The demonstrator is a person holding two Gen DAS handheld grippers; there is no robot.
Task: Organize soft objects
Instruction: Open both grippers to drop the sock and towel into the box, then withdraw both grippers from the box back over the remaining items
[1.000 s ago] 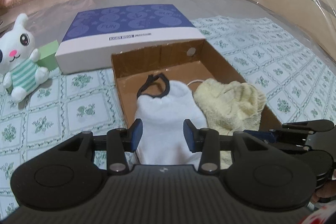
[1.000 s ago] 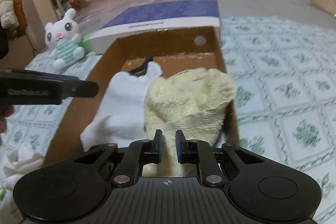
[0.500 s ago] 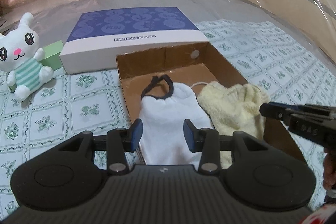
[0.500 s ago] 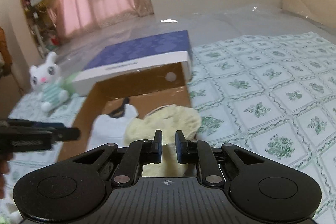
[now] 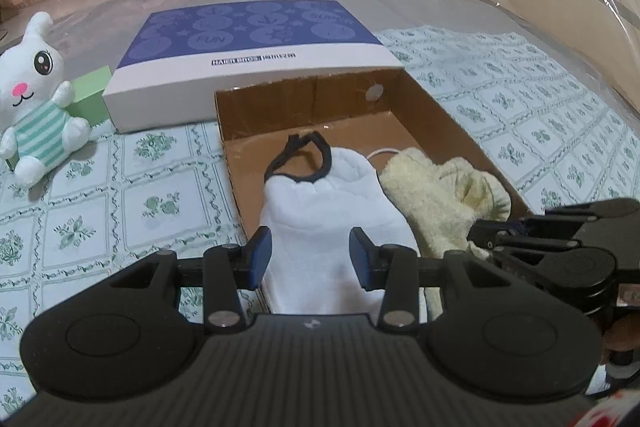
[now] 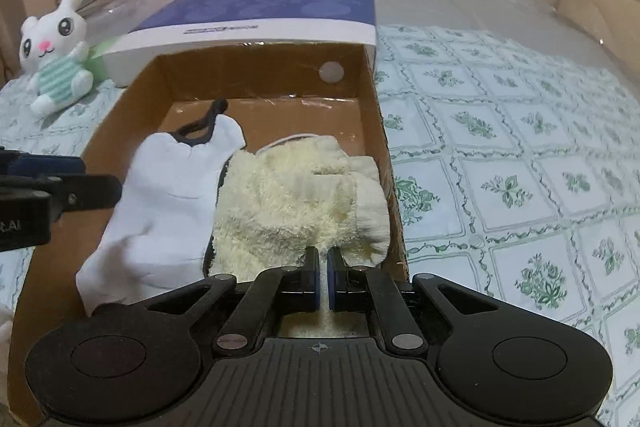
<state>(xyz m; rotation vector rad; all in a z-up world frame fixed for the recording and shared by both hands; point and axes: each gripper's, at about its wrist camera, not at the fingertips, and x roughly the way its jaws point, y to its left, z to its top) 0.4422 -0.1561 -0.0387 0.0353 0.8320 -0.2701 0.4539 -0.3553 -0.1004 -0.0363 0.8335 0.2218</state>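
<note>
An open cardboard box (image 5: pixel 304 95) (image 6: pixel 256 75) lies on the patterned bedspread. Inside it, a white sock (image 5: pixel 332 211) (image 6: pixel 168 195) with a black cuff lies on the left and a fluffy pale-yellow cloth (image 5: pixel 432 199) (image 6: pixel 288 199) on the right. My left gripper (image 5: pixel 310 255) (image 6: pixel 100 177) hovers open over the sock's near end, nothing between its pads. My right gripper (image 6: pixel 324 253) (image 5: pixel 476 235) sits low over the yellow cloth's near edge. Its jaws are closing to a sliver, and I see nothing pinched between them.
A blue-and-white box lid (image 5: pixel 248 39) lies just behind the box. A white bunny plush (image 5: pixel 36 107) (image 6: pixel 56 51) in a striped shirt sits at the far left beside a green block (image 5: pixel 92 91). Clear plastic sheeting covers the bed beyond. A hand shows at the right edge.
The right gripper drew back from the box, then came back low over the yellow cloth with its jaws narrower. The cloth now lies flatter in the box. The left gripper stayed put.
</note>
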